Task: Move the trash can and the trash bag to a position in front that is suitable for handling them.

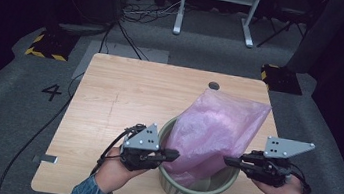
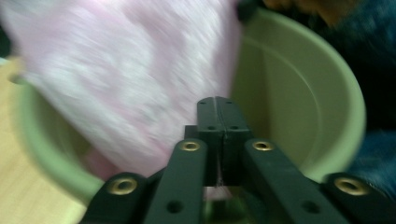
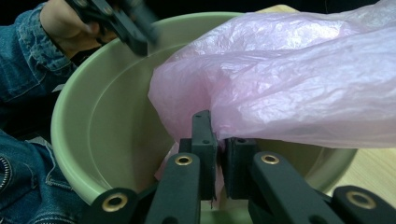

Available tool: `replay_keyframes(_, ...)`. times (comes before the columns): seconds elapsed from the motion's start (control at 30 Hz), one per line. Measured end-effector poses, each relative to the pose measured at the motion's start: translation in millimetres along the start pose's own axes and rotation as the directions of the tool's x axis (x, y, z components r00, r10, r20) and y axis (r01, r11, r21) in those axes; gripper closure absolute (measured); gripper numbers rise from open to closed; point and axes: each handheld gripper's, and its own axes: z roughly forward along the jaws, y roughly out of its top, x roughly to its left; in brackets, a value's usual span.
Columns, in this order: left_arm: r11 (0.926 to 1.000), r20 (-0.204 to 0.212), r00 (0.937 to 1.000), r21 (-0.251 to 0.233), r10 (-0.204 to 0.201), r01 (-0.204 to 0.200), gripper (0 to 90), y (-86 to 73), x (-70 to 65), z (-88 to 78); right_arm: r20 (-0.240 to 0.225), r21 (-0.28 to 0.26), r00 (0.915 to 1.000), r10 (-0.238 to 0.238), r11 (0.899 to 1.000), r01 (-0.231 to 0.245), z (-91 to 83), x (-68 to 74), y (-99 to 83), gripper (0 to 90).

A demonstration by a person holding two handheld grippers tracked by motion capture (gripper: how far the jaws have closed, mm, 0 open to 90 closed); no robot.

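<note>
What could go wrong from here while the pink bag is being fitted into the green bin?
1. The right gripper pinches only a thin edge of the pink bag; the film could slip out or tear.
2. Most of the bag stands above the green bin, leaning past its rim, so it may flop out rather than line the bin.
3. The bin sits near the table edge closest to the person, so a tug could drag or tip it off.

Thin crinkly pink plastic bag (image 1: 215, 133), smooth matt green plastic bin (image 1: 198, 191), wood-grain table (image 1: 125, 91)
</note>
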Motion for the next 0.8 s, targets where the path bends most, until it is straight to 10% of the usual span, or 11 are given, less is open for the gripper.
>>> replay_keyframes(0.2, 0.9993, -0.053, 0.9979, 0.0, -0.037, 0.037, 42.4, 8.5, 25.6, 2.0, 0.002, 0.007, 0.9999, 0.011, 1.0, -0.011, 1.2, -0.8, -1.9, 84.6)
replay_keyframes(0.47, 0.9977, -0.064, 0.9976, 0.061, -0.026, 0.03, 34.3, 24.5, 40.5, 15.6, 0.01, 0.012, 0.9999, 0.009, 1.0, -0.009, 4.3, -4.6, 3.4, 83.7)
replay_keyframes(0.8, 0.9856, -0.126, 0.9831, 0.088, -0.133, 0.144, 34.2, 33.5, 73.0, 30.8, -0.006, 0.022, 0.9997, 0.023, 1.0, -0.023, 14.1, -8.8, 6.6, 82.7)
